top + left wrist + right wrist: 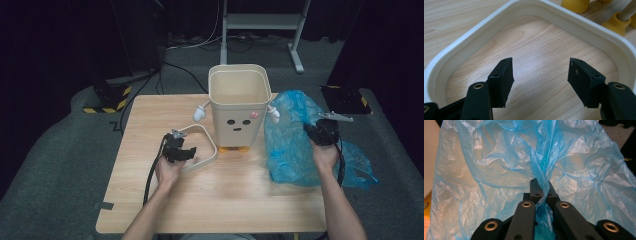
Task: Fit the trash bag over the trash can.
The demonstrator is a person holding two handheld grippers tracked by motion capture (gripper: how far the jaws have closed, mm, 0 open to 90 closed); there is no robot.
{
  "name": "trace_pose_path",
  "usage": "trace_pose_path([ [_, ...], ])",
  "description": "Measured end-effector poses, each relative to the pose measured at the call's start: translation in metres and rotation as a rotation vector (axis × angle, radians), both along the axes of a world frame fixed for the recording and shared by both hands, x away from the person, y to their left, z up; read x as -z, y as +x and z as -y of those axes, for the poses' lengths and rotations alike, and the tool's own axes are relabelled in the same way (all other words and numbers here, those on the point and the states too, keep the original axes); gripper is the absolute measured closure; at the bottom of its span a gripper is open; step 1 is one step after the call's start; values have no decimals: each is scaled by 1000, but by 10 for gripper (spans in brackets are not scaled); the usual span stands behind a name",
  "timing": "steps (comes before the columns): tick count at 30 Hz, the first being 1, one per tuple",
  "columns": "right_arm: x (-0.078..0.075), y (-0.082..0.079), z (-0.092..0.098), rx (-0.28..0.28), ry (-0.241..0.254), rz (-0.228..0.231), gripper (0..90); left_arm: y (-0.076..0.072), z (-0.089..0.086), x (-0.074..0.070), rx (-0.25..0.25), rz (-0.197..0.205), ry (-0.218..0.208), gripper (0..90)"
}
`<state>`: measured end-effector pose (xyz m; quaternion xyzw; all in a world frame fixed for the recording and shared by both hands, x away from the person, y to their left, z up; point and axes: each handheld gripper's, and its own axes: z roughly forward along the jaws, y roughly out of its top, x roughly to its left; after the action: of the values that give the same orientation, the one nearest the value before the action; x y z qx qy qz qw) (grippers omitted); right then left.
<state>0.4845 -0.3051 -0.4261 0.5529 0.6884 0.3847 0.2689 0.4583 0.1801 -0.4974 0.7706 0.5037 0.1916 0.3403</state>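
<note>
Pinching the blue bag (506,165), right jaws grip; left jaws gape over the ring (461,45).

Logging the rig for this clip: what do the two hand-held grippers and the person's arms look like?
Both the left hand-held gripper and the right hand-held gripper are black, with flat black pads on arms with brass rivets. A black cable trails from each. The forearms are bare, no sleeves.

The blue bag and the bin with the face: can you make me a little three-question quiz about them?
1. True or false: the right tool pinches the blue bag.
2. What lies on the table around the left tool: A a white ring, B a lid, C a cup?
3. What colour are the bin's feet?

Key: 1 true; 2 A, the white ring; 3 yellow.
</note>
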Motion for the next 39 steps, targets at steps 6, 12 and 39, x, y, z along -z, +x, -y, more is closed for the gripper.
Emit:
trace_pose_path([
  [6, -9, -7, 7, -1, 2, 12, 894, 0, -2, -1, 3, -4, -16, 365],
  [12, -17, -14, 18, 3, 18, 21, 895, -1, -2, -4, 17, 6, -28, 353],
  [39, -61, -39, 46, -8, 85, 104, 895, -5, -13, -24, 54, -12, -134, 336],
])
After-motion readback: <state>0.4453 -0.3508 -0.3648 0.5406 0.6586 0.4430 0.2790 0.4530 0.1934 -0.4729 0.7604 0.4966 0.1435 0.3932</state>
